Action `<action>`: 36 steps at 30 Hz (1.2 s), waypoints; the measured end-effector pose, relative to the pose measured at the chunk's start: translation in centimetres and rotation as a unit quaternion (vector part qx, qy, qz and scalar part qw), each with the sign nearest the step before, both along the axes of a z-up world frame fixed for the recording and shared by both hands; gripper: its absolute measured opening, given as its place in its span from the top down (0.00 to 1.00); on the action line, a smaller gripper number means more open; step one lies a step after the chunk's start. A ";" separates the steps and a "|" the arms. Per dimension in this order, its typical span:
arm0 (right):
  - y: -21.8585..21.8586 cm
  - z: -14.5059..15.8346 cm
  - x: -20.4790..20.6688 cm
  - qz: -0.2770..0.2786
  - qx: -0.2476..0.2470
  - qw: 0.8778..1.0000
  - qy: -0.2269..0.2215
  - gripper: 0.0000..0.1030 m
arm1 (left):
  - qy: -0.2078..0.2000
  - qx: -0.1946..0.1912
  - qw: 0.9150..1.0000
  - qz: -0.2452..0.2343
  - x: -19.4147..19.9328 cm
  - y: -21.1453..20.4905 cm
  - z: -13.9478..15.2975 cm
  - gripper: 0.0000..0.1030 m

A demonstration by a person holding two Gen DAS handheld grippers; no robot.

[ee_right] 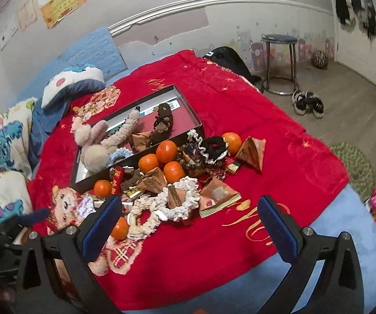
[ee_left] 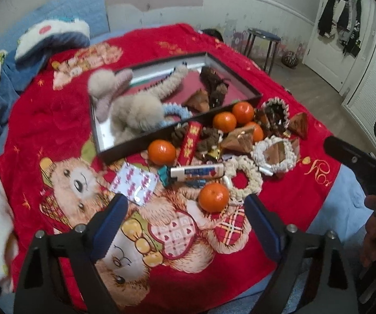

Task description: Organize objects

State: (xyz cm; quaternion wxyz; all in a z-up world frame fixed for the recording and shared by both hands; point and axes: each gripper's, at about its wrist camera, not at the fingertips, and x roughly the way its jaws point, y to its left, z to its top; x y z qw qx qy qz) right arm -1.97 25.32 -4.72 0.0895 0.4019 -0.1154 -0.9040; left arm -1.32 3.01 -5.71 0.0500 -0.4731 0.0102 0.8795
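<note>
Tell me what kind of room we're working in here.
Most likely a bedroom: the clutter sits on a bed with a red teddy-bear blanket, clothes hang on the door, and shoes lie on the floor.

You're looking across a bed (ee_right: 331,235) under a red blanket (ee_right: 240,99) toward a white wall (ee_right: 240,23) with peeling paint and a moulding rail. A metal stool (ee_right: 279,62) stands on the grey wood floor (ee_right: 350,104), shoes (ee_right: 307,103) beside it. Dark clothes (ee_left: 342,18) hang on the white door (ee_left: 329,60).

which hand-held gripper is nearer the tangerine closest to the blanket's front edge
Left. The left hand-held gripper has that tangerine just ahead between its open fingertips; the right hand-held gripper sits off to its right.
</note>
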 end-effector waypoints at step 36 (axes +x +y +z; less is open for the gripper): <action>-0.3 -4.0 -3.3 0.019 -0.057 0.996 -0.064 0.28 | -0.082 0.023 0.996 -0.029 -2.5 2.1 -4.3 0.45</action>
